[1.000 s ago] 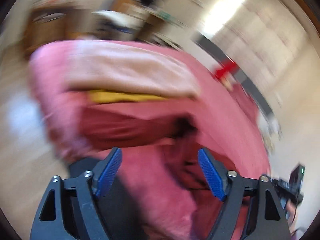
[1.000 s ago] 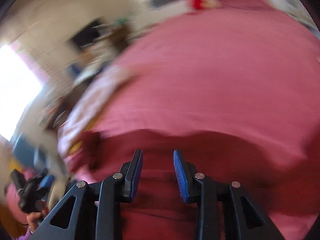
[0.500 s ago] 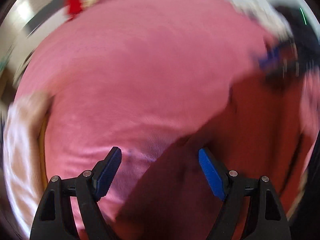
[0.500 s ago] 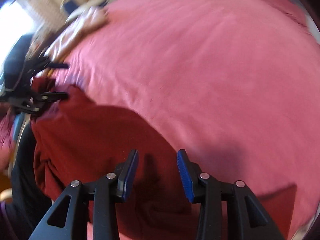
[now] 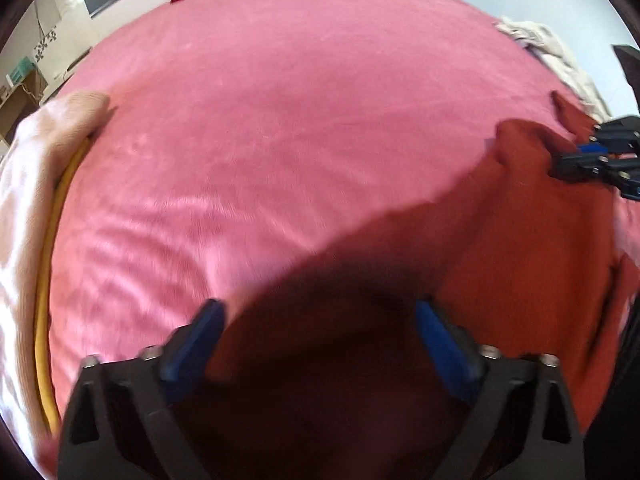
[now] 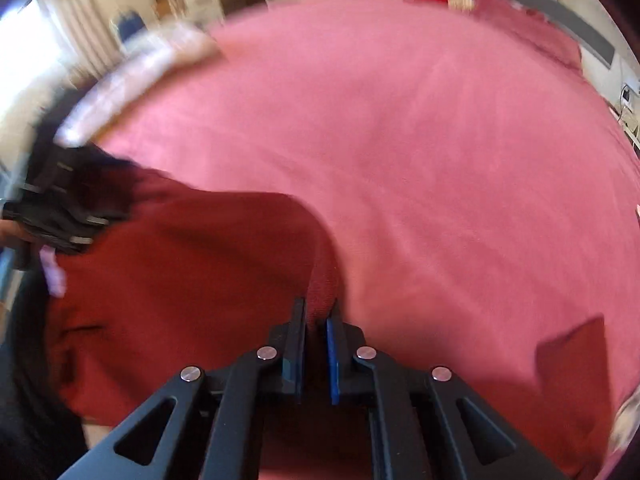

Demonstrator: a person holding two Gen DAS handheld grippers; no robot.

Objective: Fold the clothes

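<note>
- Right gripper (image 6: pixel 318 316): a second ago its jaws stood apart over the cloth; they are now closing, all but together, with a raised ridge of the dark red garment (image 6: pixel 192 280) pinched between the blue pads (image 6: pixel 331 356)
- Left gripper (image 5: pixel 318 340): jaws wide apart, as they were a second ago; dark red cloth lies below and between the fingers, but neither pad is seen pressing on it, so nothing is held on this side
- The left wrist view has swung from the room and the bed's edge to a steep look down at the garment's left portion; the picture is blurred there, and contact with the cloth cannot be confirmed
- Location of the garment: spread at the near edge of the pink bedspread (image 5: pixel 300 120), loosely rumpled, one corner or sleeve end lying apart at the lower right of the right wrist view
- In the left wrist view the right gripper shows at the far right, at the garment's upper corner
- A pale folded item with a yellow layer beneath it (image 5: pixel 36 184) rests at the left edge of the bed, well apart from the garment
- Assessment: the first hold has just been secured; no fold is visible yet, so the task appears to be at its start for this piece
- Outstanding: the left side needs to clamp on its own edge before the cloth can be lifted evenly; a one-sided pull would likely bunch it
</note>
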